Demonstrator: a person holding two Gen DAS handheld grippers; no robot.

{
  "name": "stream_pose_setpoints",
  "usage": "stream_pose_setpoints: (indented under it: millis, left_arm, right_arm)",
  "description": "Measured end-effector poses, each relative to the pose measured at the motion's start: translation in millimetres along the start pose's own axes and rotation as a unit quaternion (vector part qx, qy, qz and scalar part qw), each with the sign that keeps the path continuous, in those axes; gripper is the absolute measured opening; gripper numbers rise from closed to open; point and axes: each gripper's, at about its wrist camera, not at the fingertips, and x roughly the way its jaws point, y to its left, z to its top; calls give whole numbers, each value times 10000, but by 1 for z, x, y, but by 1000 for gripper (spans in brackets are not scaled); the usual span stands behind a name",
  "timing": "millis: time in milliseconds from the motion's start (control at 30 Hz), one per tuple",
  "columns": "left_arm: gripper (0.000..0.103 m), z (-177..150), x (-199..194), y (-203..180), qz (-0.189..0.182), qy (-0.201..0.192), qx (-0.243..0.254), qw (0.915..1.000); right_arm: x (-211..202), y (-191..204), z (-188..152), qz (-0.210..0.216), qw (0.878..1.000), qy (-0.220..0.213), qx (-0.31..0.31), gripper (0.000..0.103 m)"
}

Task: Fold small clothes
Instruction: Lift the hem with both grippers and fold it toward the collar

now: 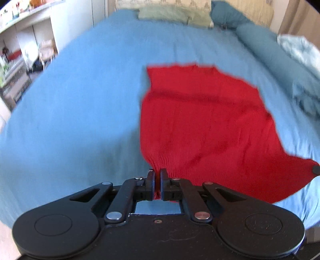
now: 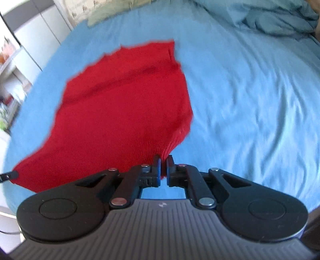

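We held a red knit (image 1: 202, 124) by its near hem, one corner in each gripper, with the rest spread away from us over the blue sheet (image 1: 80, 104) of a bed. Our left gripper (image 1: 157, 174) had its jaws pressed together on the left hem corner, a sliver of red showing between the pads. Our right gripper (image 2: 164, 161) pinched the right hem corner the same way, ribbed edge bunched at its tips. In the left view the right gripper's tip showed at the knit's far right corner; in the right view the left one's tip sat at the far left corner. Pillows (image 1: 174, 14) lay at the head of the bed and a rumpled duvet (image 2: 270, 18) along the right side
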Motion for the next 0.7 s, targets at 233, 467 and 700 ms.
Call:
stream_pose_setpoints:
  millis: [233, 467, 700]
  left_arm:
    - [4, 136, 28, -8, -146, -964, 74, 9952]
    - [4, 252, 163, -23, 152, -1070, -305, 9937]
    - [4, 265, 307, -38, 950, -684, -341, 9925]
  right_arm:
    - [5, 12, 142, 356, 9962, -658, 449, 20]
    - [119, 16, 282, 305, 9945, -841, 550, 20]
    - [282, 6, 323, 89, 9956, -673, 653, 20]
